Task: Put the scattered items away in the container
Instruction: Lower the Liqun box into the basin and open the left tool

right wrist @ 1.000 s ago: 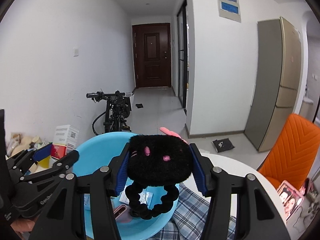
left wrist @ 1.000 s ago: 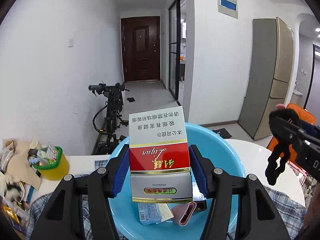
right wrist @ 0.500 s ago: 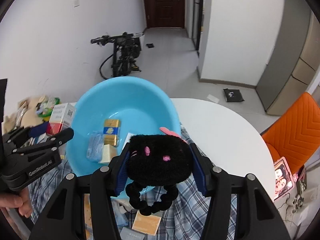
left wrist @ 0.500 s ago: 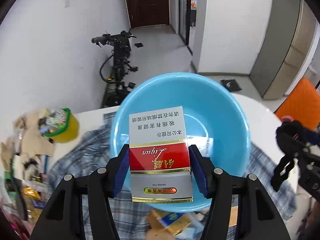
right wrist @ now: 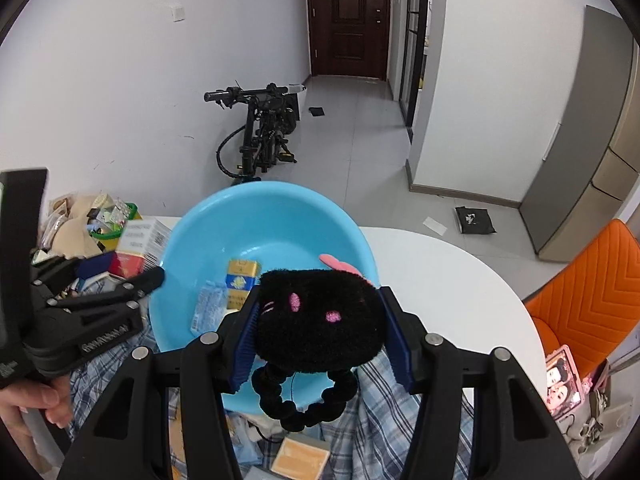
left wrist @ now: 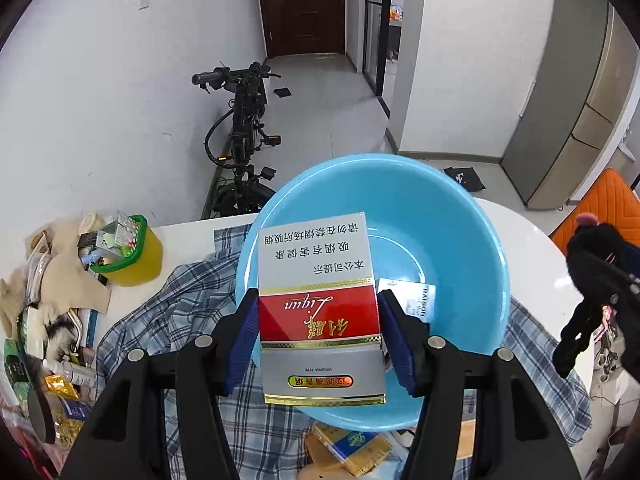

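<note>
Left wrist view: our left tool (left wrist: 320, 336) clamps the cigarette box (left wrist: 318, 312) over the blue basin (left wrist: 472, 216), angled down for dropping | right tool (right wrist: 318, 332) clamps the black plush hair tie (right wrist: 316, 320) at basin's near rim | both loads pending release onto worktop-borne basin.

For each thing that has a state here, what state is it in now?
left gripper: shut on the cigarette carton, over the blue basin
right gripper: shut on the black plush toy
blue basin: holds a few packets, not full
yellow cup: upright, stuffed
hallway door: closed
</note>
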`<state>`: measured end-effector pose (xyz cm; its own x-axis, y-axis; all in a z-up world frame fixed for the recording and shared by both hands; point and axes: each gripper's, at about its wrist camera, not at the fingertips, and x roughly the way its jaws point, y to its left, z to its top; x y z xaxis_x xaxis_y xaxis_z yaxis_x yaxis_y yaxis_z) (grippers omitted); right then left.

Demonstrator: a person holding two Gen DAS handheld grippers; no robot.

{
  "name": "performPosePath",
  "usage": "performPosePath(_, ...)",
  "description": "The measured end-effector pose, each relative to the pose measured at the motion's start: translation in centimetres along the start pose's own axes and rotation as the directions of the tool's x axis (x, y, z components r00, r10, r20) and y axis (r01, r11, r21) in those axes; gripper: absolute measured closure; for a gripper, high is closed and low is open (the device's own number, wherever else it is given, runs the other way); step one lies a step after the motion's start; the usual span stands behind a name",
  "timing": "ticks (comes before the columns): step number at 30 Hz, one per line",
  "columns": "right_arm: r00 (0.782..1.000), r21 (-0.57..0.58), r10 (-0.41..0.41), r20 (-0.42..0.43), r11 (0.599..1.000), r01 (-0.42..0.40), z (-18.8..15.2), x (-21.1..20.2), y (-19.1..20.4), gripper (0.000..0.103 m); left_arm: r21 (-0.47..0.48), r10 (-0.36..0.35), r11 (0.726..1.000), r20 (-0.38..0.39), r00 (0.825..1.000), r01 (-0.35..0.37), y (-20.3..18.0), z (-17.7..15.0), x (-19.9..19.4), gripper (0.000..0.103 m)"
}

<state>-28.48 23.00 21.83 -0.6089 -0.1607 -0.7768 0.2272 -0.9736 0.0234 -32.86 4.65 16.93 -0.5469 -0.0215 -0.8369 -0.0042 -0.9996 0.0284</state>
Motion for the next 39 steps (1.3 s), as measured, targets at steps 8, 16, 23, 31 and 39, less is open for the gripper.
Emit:
performPosePath(8, 0.999, -0.001, 0.032, -0.040, 0.999, -0.032, 0.4, 5.1, 0.8, 0.049, -0.001, -0.014, 1.000, -0.052, 0.999, 0.014, 0.7, 0.2, 4.9, 0.042)
performPosePath(16, 0.992, 0.017, 0.043, -0.118, 0.999, -0.041, -0.2, 11.7, 0.3, 0.049, 0.026, 0.008, 1.000, -0.112, 0.994, -0.005, 0.4, 0.6, 10.4, 0.042)
performPosePath(23, 0.991, 0.014, 0.053, -0.125, 0.999, -0.052, -0.3, 13.1, 0.0, 0.049, 0.037, -0.008, 0.999, -0.116, 0.993, 0.013, -0.2, 0.8, 12.7, 0.042)
performPosePath(31, 0.990, 0.040, 0.032, -0.137, 0.999, -0.026, -0.6, 13.4, -0.8, 0.049, 0.022, -0.008, 1.000, -0.126, 0.992, 0.011, -0.2, 0.3, 13.0, 0.041)
performPosePath(39, 0.990, 0.024, 0.044, -0.135, 0.999, -0.042, -1.2, 13.2, -0.2, 0.049, 0.001, 0.001, 1.000, -0.070, 0.998, -0.001, 0.7, 0.5, 11.5, 0.021)
